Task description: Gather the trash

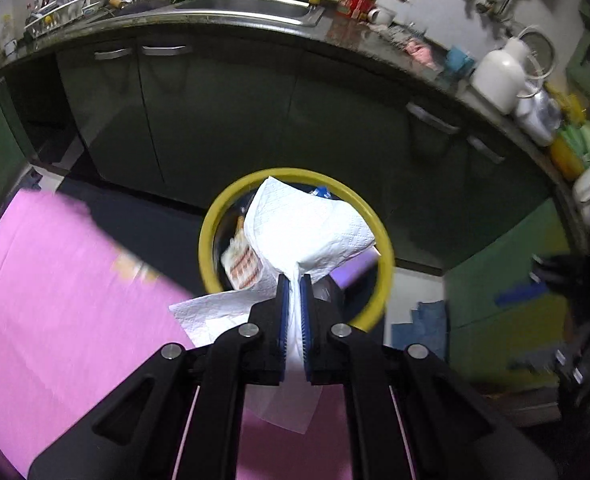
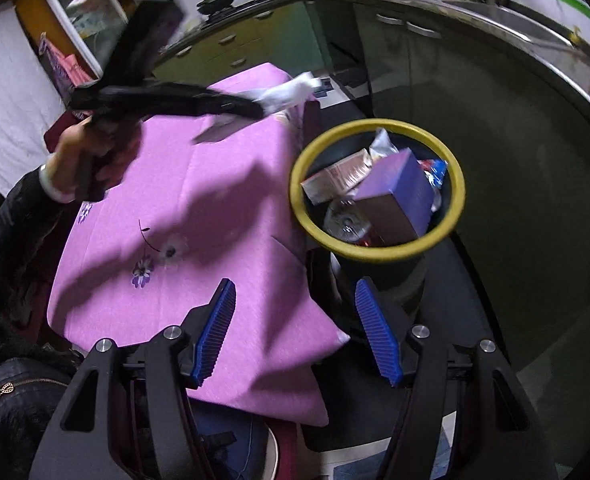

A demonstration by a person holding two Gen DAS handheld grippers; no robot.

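My left gripper (image 1: pixel 294 280) is shut on a white paper towel (image 1: pixel 307 224) and holds it above the near side of a yellow-rimmed trash bin (image 1: pixel 211 236). The bin (image 2: pixel 379 254) stands on the floor beside the pink-clothed table (image 2: pixel 183 200) and holds a purple box (image 2: pixel 399 192), a reddish carton (image 2: pixel 335 180) and wrappers. In the right wrist view the left gripper (image 2: pixel 255 110) shows blurred over the table's far end with the towel (image 2: pixel 291 92) at its tip. My right gripper (image 2: pixel 295 304) is open and empty over the table's near corner.
Dark green cabinets (image 1: pixel 231 120) and a cluttered counter with a sink (image 1: pixel 255 8) curve behind the bin. A white jug (image 1: pixel 499 76) stands on the counter at right. A blue cloth (image 1: pixel 423 324) lies on the floor. The person's arm (image 2: pixel 23 208) is at the left.
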